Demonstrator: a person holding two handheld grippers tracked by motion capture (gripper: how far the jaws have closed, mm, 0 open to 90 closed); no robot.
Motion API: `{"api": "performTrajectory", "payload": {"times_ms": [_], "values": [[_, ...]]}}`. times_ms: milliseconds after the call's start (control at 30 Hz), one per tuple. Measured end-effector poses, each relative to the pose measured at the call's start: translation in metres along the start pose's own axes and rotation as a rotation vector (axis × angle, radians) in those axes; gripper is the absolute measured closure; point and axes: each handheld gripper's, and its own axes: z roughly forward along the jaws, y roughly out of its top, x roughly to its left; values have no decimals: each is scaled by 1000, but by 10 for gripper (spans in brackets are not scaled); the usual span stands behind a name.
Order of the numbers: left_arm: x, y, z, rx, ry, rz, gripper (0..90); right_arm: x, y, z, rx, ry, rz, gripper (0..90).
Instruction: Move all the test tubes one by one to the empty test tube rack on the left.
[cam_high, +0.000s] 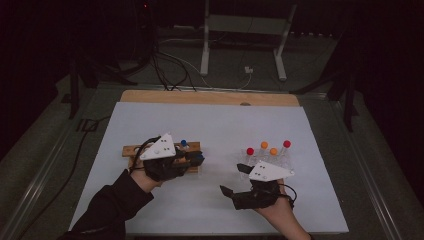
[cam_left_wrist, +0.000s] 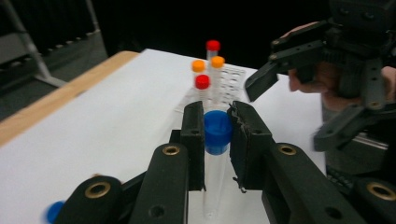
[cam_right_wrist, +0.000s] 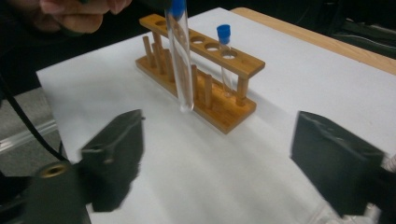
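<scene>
My left gripper (cam_left_wrist: 217, 122) is shut on the blue cap of a clear test tube (cam_left_wrist: 215, 172), which hangs upright over the white mat. In the right gripper view that tube (cam_right_wrist: 181, 70) hangs just in front of a wooden rack (cam_right_wrist: 219, 112). A second blue-capped tube (cam_right_wrist: 225, 51) stands in a hole near one end of the rack. In the high view the left gripper (cam_high: 199, 159) is at the right end of the wooden rack (cam_high: 131, 150). My right gripper (cam_high: 233, 178) stands open over the mat with nothing between its jaws, facing the left gripper.
A clear plastic rack (cam_high: 287, 161) holding red-capped and orange-capped tubes (cam_left_wrist: 208, 70) stands to the right, just beyond the right gripper. The white mat (cam_high: 215, 120) covers a wooden table; a metal stand and cables lie on the floor behind.
</scene>
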Motion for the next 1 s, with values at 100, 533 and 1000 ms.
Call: {"api": "performTrajectory", "payload": {"times_ms": [100,533,1000], "values": [[7,4,-11,-6,36,-1,775,-2,0,-2,-10,18,14,24],[44,7,-37,-17,186,-23,775,-6,2,-8,-41,4,24,0],[78,-22,-19,-6,259,-123,776,-8,1,-11,-45,-3,23,0]]}}
